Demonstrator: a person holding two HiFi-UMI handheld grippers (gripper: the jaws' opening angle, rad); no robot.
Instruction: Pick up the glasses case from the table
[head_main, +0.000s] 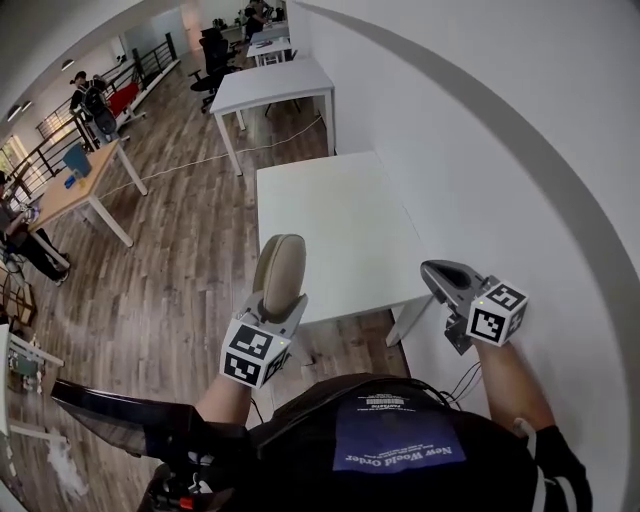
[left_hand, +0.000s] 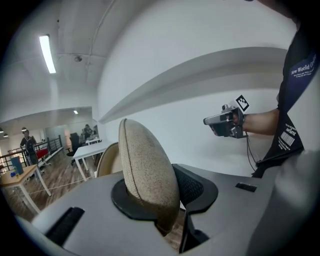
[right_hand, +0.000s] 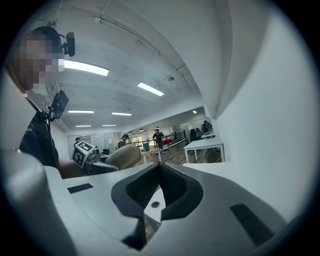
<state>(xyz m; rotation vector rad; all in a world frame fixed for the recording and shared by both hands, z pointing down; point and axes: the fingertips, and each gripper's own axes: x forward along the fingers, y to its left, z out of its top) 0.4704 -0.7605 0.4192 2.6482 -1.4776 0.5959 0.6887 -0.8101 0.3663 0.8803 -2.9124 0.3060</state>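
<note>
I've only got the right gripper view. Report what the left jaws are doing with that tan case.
Observer: The left gripper's jaws are clamped on the glasses case, which stands upright between them.
Operator: Confirm it's off the table.
Observer: In the head view the case is held in the air at the near edge of the white table, not resting on it.
Operator: Place my right gripper for me.
Observer: The right gripper hangs just off the table's near right corner, beside the wall.

The left tool (head_main: 276, 300) holds the glasses case (head_main: 282, 268) over the table (head_main: 340, 215) edge, left of the right tool (head_main: 437, 272).
</note>
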